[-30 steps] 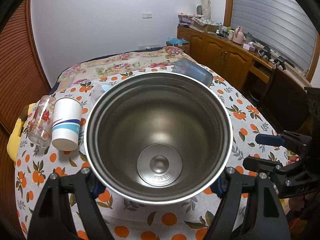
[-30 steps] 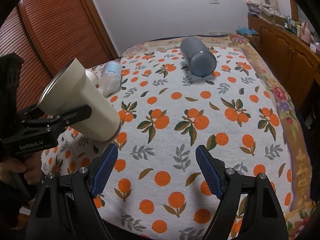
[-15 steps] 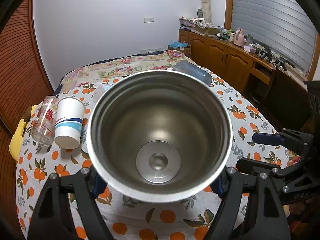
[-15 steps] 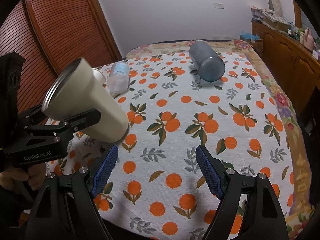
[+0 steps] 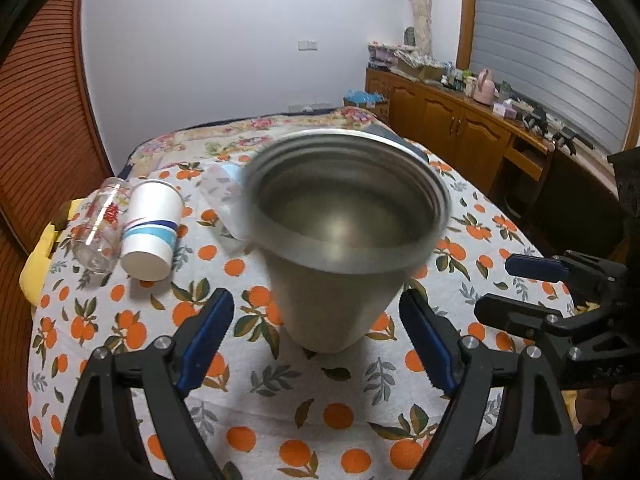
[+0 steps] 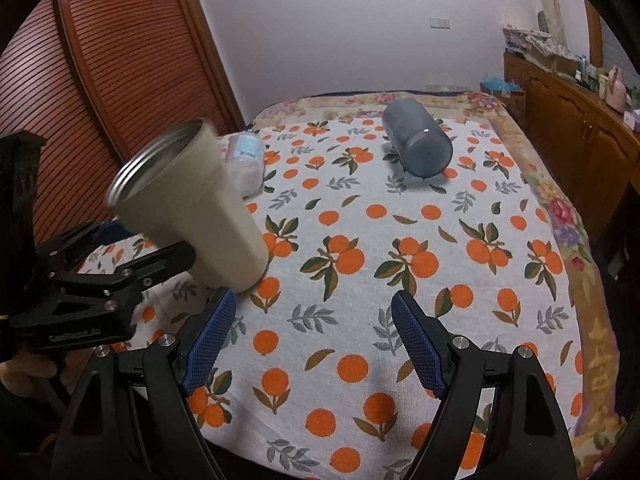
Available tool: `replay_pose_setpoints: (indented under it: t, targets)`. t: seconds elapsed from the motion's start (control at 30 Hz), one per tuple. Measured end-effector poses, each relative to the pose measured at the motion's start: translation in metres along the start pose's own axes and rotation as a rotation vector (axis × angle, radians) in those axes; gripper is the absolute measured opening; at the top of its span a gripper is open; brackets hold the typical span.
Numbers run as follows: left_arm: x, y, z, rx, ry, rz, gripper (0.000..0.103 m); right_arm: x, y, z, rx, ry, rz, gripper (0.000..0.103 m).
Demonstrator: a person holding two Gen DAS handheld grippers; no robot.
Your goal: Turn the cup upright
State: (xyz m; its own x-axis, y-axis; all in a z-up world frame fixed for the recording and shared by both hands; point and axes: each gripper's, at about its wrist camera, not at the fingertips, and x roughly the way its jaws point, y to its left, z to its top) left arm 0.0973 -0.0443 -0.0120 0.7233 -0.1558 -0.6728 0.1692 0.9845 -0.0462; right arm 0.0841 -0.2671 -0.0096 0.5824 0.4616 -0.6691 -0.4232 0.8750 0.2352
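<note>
The cream steel cup [image 5: 340, 264] stands tilted on the orange-print cloth [image 6: 400, 280], released between the spread left gripper [image 5: 316, 330] fingers, while the right gripper [image 6: 308, 338], at 3 o'clock, gapes empty.

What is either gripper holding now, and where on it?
Nothing. The left gripper is open, its pads clear of the tilted, blurred cup on both sides. The right gripper is open and empty.

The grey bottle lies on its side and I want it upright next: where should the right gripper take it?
Probably across the round barrel of the grey bottle, near its middle, coming down from above with the open right gripper straddling its long axis. Its flat end faces the camera and looks too wide to pinch, while both curved sides lie free on the tablecloth.
</note>
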Motion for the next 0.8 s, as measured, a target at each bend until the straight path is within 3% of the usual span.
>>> replay_pose_setpoints:
  t: [0.3, 0.47, 0.8]
  targets:
    - [-0.033, 0.012, -0.008, -0.033, -0.063, 0.020, 0.089, -0.008, 0.009, 0.002, -0.004, -0.045, 0.007, 0.082]
    - [-0.050, 0.024, -0.010, -0.066, -0.102, 0.038, 0.097, -0.015, 0.017, 0.003, -0.009, -0.092, 0.005, 0.084]
    - [-0.077, 0.038, -0.023, -0.092, -0.158, 0.114, 0.097, -0.042, 0.034, -0.002, -0.033, -0.253, -0.053, 0.087]
